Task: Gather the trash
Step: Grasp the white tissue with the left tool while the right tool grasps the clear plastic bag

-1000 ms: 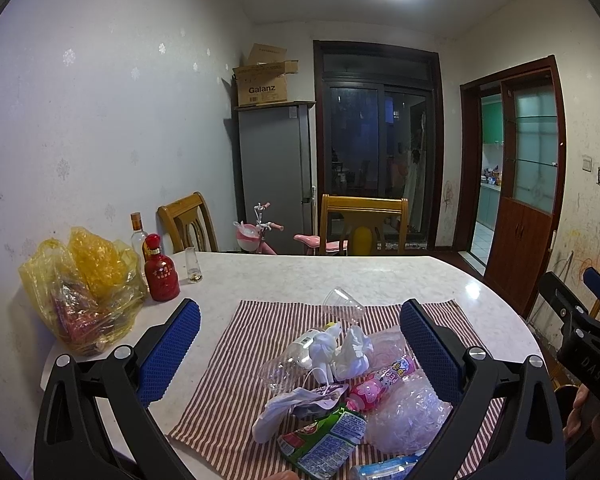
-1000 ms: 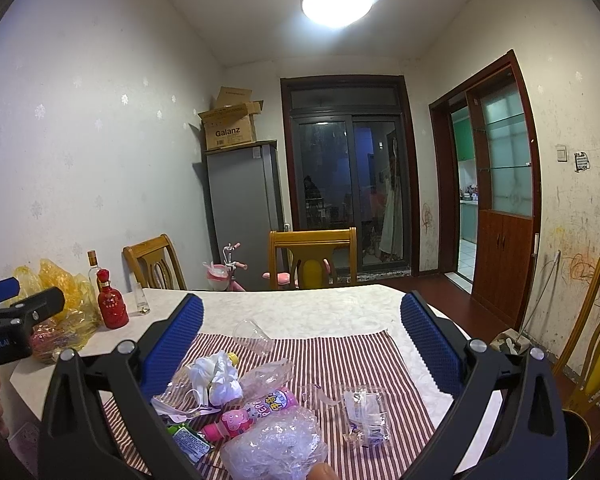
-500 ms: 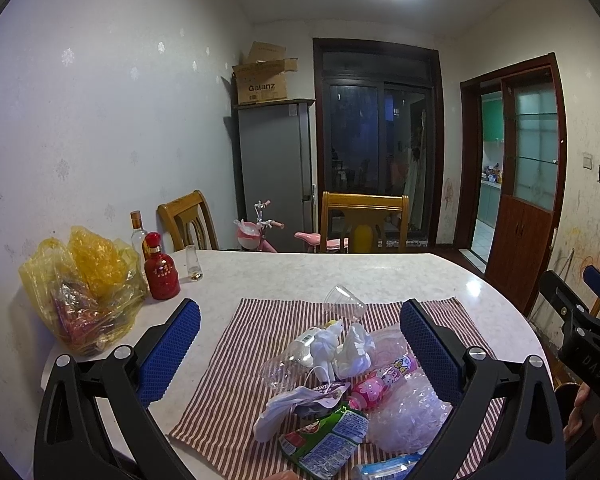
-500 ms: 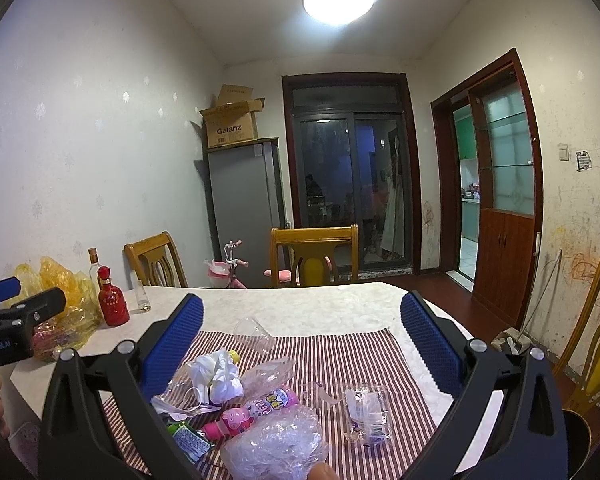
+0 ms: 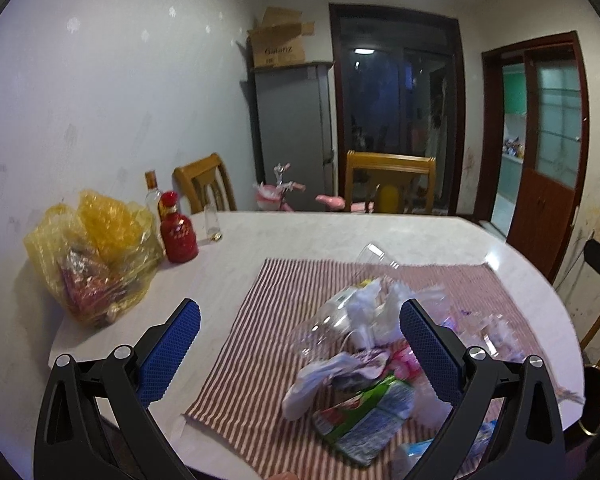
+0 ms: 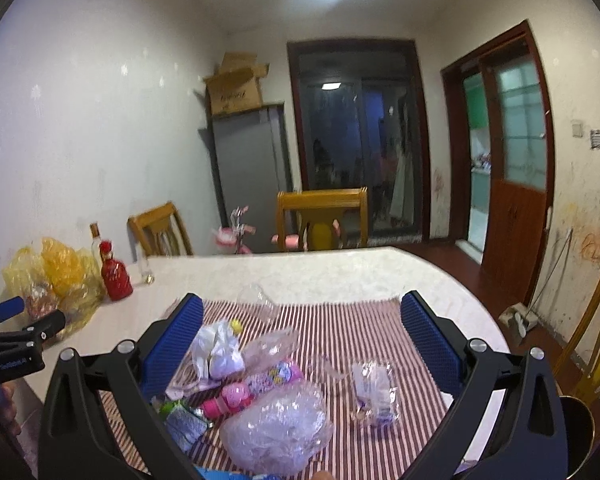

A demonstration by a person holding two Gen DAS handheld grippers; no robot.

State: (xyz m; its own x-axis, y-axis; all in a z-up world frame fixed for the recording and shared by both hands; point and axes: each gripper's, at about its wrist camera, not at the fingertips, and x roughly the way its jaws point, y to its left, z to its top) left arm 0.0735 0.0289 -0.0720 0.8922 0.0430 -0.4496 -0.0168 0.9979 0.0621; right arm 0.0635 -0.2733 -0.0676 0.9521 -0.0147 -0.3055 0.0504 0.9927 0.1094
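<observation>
- Crinkled plastic wrappers (image 6: 276,432), a clear bottle (image 5: 332,320) and a green packet (image 5: 364,412) lie heaped on the striped cloth (image 5: 252,340): nothing looks collected yet.
- Left gripper (image 5: 300,344) and right gripper (image 6: 300,332) both gape wide, empty, above the heap.
- Motion blur smears labels; the pile's near edge is cut off.
</observation>
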